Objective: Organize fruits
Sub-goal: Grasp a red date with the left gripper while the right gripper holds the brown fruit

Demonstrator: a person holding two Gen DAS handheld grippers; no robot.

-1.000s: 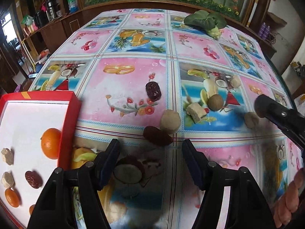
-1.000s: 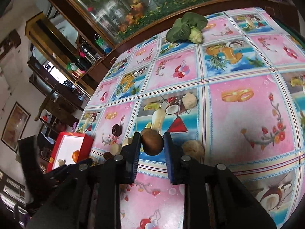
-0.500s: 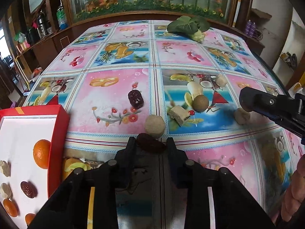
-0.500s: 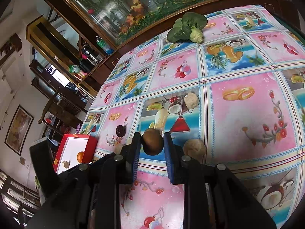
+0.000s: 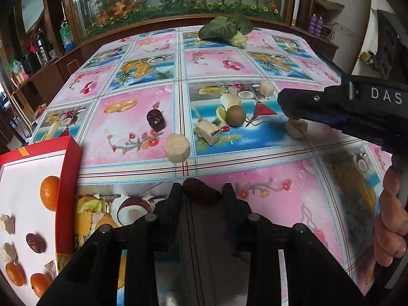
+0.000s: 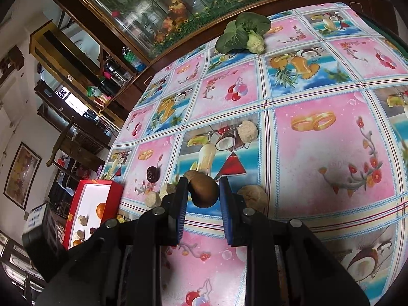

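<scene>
Behind the table runs a long glass-fronted cabinet full of artificial flowers and bamboo, and dark wooden shelves stand off to one side. Over the table lies a glossy oilcloth (image 5: 267, 199) printed in pink and blue fruit squares.

My left gripper (image 5: 202, 191) has just been closing, and its jaws now pinch a dark red date (image 5: 201, 194) at their very tips, near the front edge of the table. My right gripper (image 6: 202, 192) is clamped on a round brown fruit (image 6: 204, 191), its blue pads pressing both sides; in the left view the same gripper reaches in from the right edge, my hand (image 5: 391, 224) wrapped round its handle.

At the front left corner sits the red box (image 5: 68, 168) with its white floor, holding small oranges (image 5: 49, 192), another wrinkled date and a few pale chunks.

Loose on the cloth, towards the middle: a second dark date (image 5: 155, 119), a pale round cake (image 5: 177, 148) just in front of it, a cut pale block (image 5: 207, 132), a green-brown round fruit (image 5: 236, 116) beside that, and a lumpy pale piece (image 5: 295, 128) under my right gripper's nose. A leafy green vegetable (image 5: 225, 29) lies at the far edge.
</scene>
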